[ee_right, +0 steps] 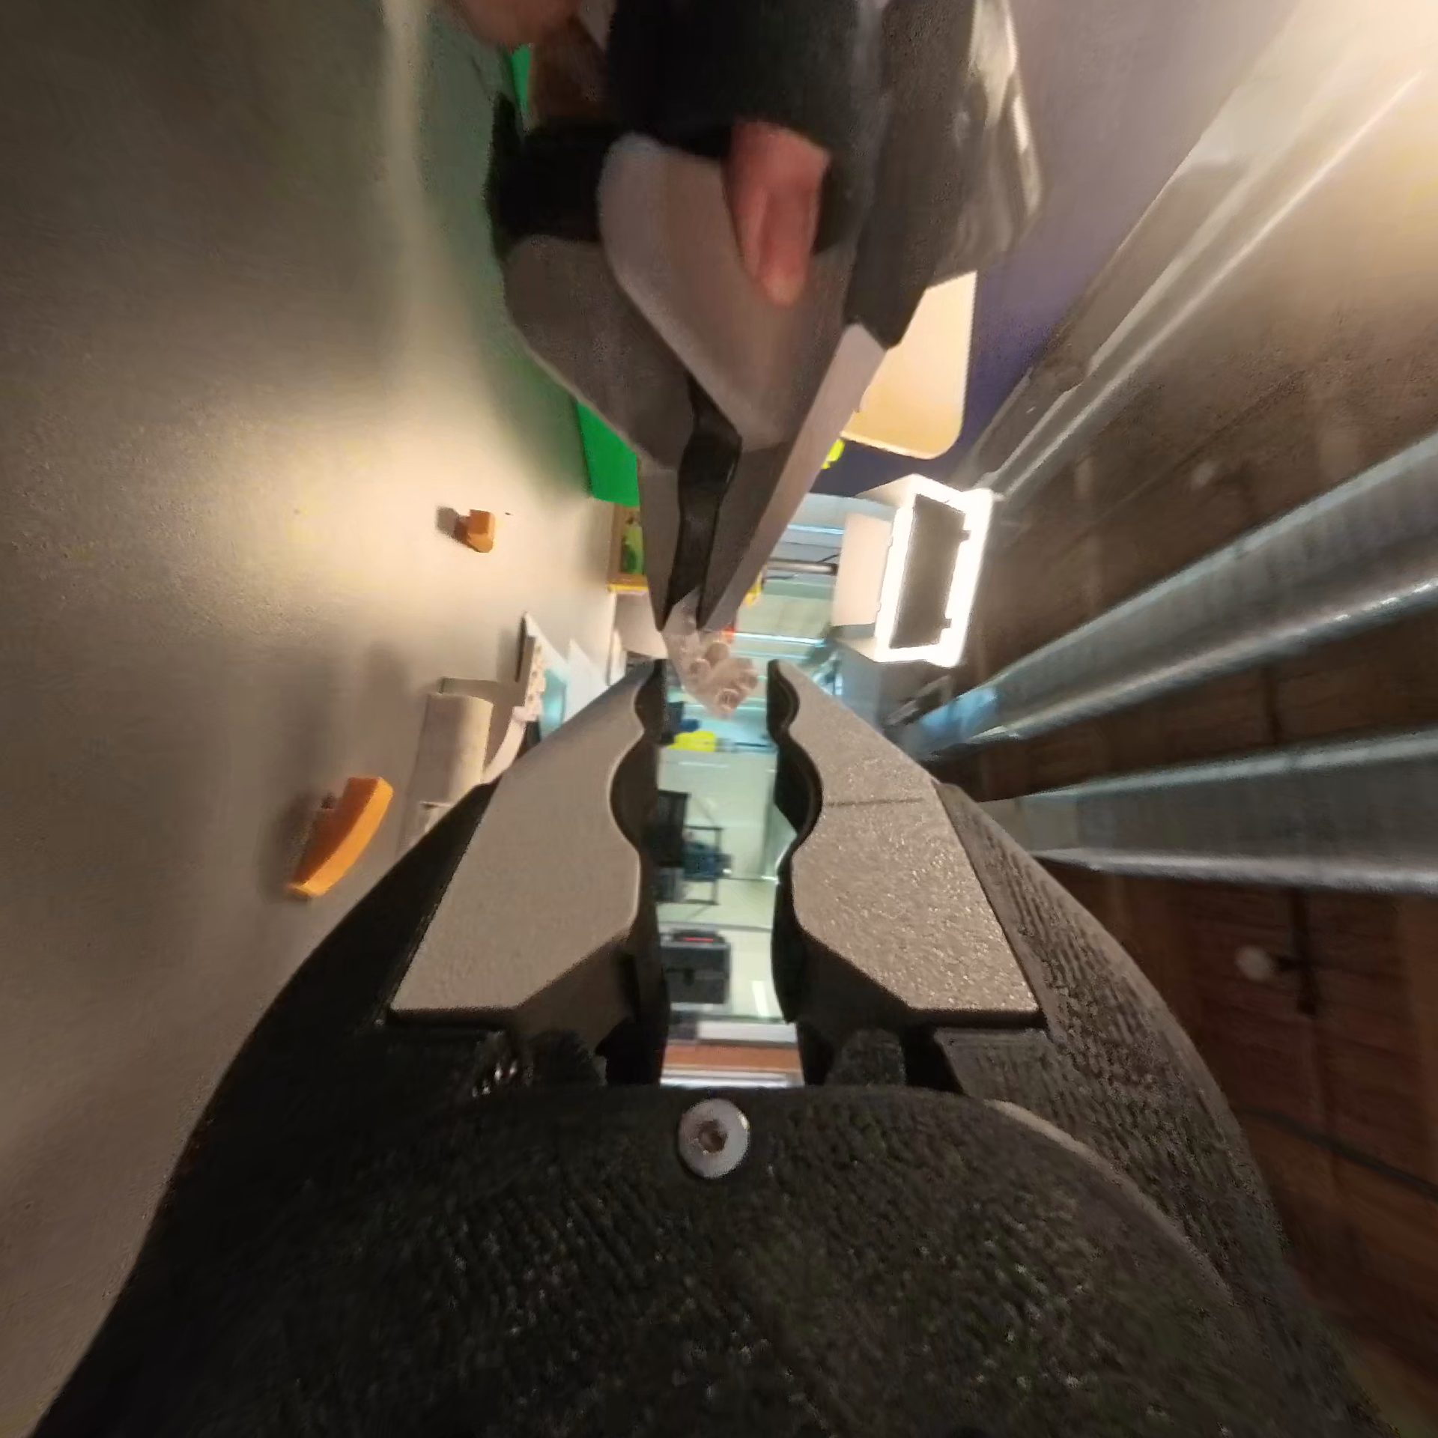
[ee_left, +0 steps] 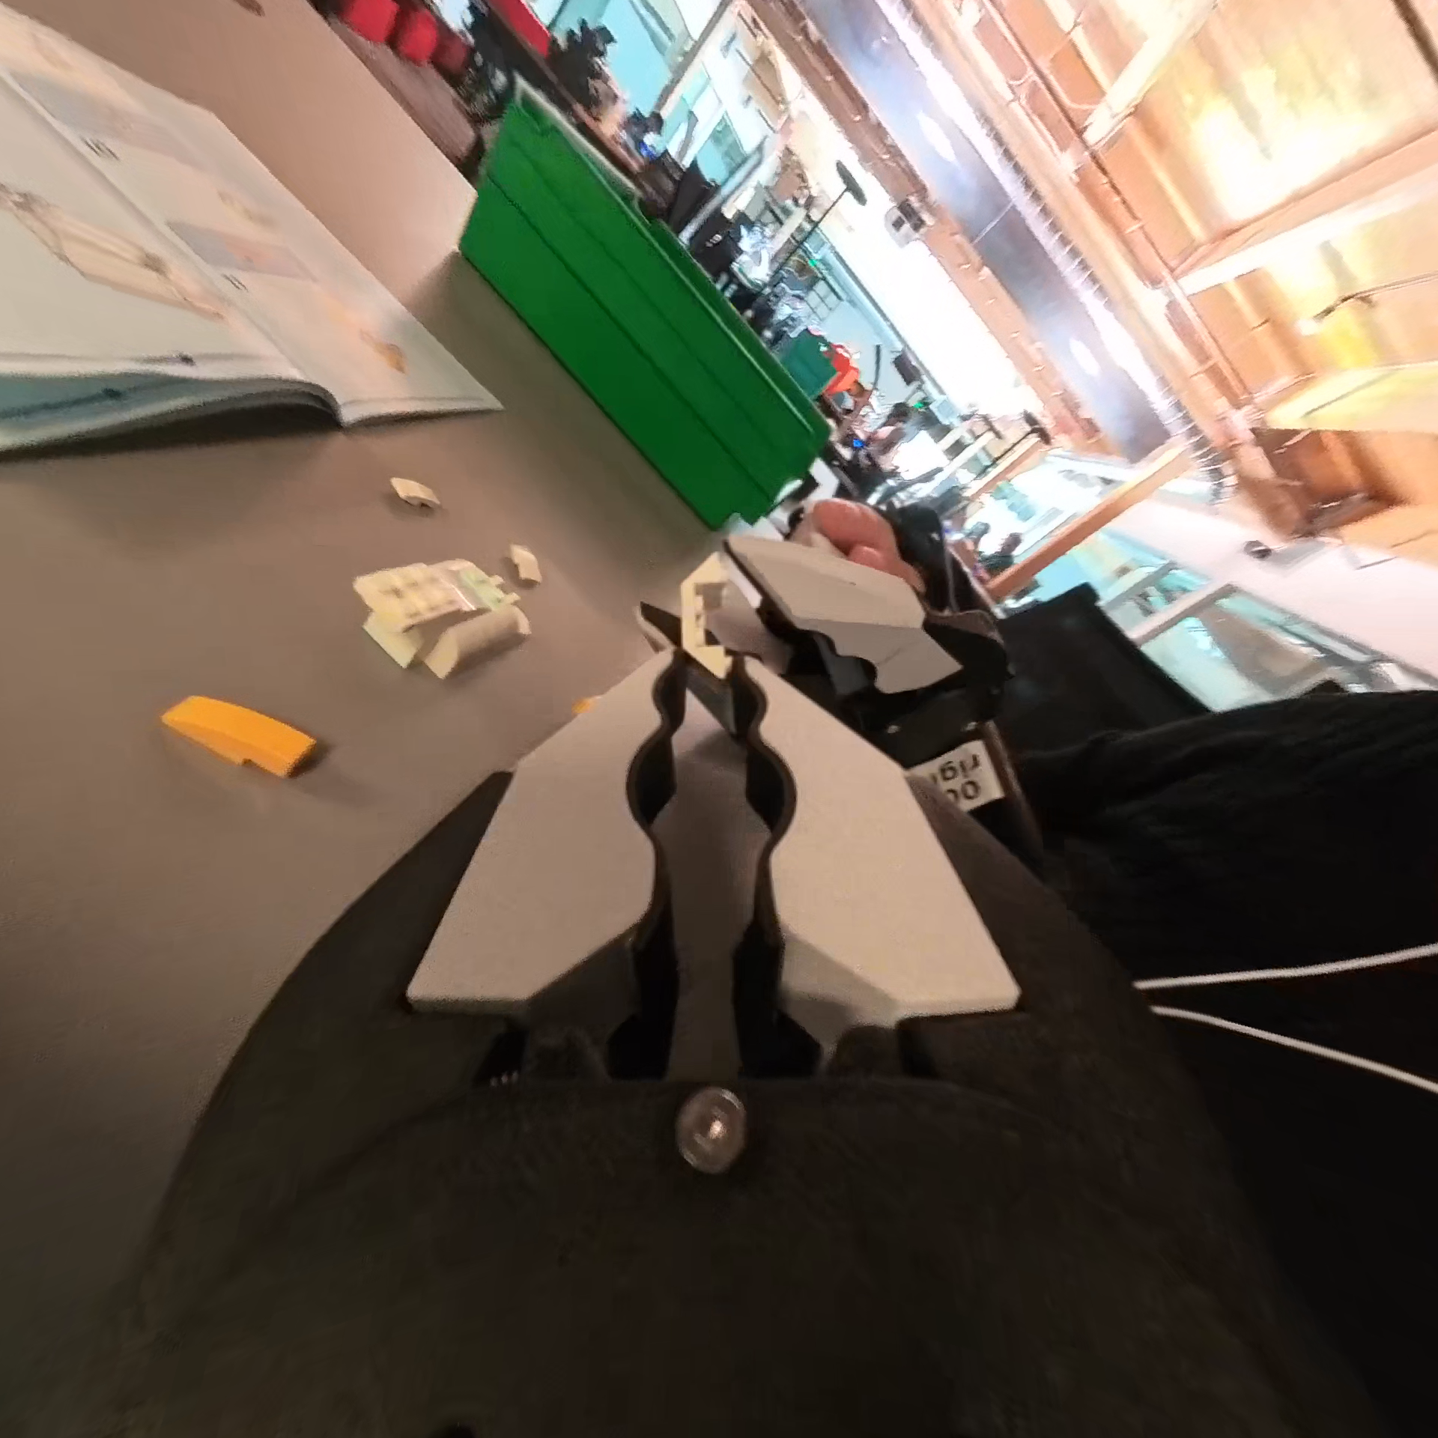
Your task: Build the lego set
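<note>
The left gripper [ee_left: 704,669] was clamped on one small white piece [ee_left: 704,622], held clear of the table [ee_left: 194,895], likely to pass or re-grip it. The right gripper [ee_right: 716,689] stood open, its tips either side of the piece, apparently not yet touching. On the table at nine o'clock lay one white build [ee_left: 436,615], two loose white bits and two orange curves [ee_left: 237,735]. One manual [ee_left: 156,272] sat at ten and one green bin [ee_left: 638,327] at twelve.

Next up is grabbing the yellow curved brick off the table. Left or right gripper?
Right, probably. The right gripper is open and empty, while the left gripper is shut on a small white piece held in the air. The yellow curved brick lies loose on the table.
</note>
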Action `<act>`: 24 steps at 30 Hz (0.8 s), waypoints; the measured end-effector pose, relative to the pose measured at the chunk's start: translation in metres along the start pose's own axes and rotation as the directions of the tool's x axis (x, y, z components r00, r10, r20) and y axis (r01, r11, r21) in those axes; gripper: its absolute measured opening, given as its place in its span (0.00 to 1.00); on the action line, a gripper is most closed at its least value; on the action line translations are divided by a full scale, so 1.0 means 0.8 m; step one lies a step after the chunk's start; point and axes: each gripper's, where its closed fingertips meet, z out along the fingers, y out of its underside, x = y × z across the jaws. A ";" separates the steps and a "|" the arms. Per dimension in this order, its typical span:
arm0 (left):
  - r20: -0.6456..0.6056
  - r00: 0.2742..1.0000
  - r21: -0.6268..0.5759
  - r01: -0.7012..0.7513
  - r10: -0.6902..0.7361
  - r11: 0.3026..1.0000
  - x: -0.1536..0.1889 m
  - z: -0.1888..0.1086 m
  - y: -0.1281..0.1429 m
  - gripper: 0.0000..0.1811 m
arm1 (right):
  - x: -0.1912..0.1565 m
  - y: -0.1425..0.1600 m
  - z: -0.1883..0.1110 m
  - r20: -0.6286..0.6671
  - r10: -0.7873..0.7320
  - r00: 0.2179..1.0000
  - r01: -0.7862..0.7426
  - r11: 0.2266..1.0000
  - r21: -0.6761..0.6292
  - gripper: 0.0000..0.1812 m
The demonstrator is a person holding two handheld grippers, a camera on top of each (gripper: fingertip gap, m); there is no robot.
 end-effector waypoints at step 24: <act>0.313 0.740 -0.163 -0.576 0.596 0.801 -0.020 0.003 0.001 0.10 | -0.021 0.003 0.009 0.195 0.308 0.931 -0.300 0.951 -0.073 0.08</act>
